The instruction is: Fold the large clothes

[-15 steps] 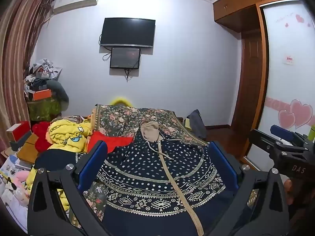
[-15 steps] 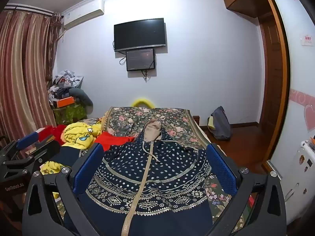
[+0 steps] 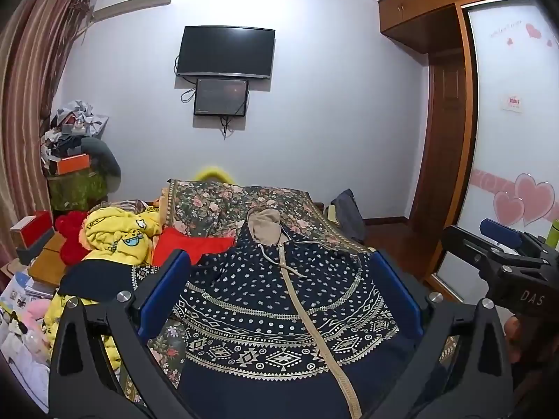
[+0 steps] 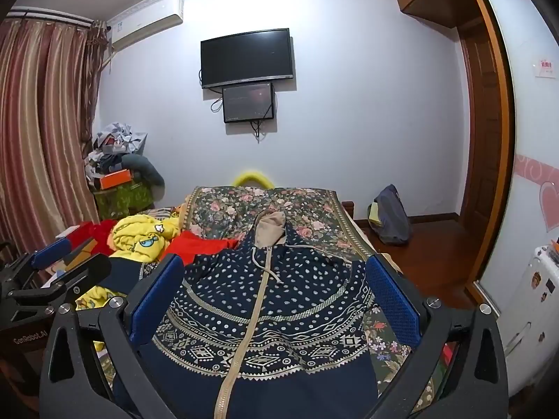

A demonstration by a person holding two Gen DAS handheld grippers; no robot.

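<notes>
A navy hooded zip jacket (image 3: 265, 300) (image 4: 265, 300) with white dots, beige patterned bands and a beige hood lies spread flat on the bed, hood pointing away from me. My left gripper (image 3: 279, 293) hovers above its lower half, jaws wide open and empty. My right gripper (image 4: 276, 293) hangs likewise over the jacket, open with nothing between its blue pads. In the left wrist view the right gripper (image 3: 503, 251) shows at the right edge; in the right wrist view the left gripper (image 4: 59, 272) shows at the left edge.
The bed has a floral cover (image 4: 244, 206). Left of the jacket lie a yellow cartoon garment (image 3: 118, 234) and a red cloth (image 3: 188, 244). Boxes and clutter (image 3: 70, 160) stack by the curtain. A bag (image 4: 391, 216) sits on the wooden floor at right.
</notes>
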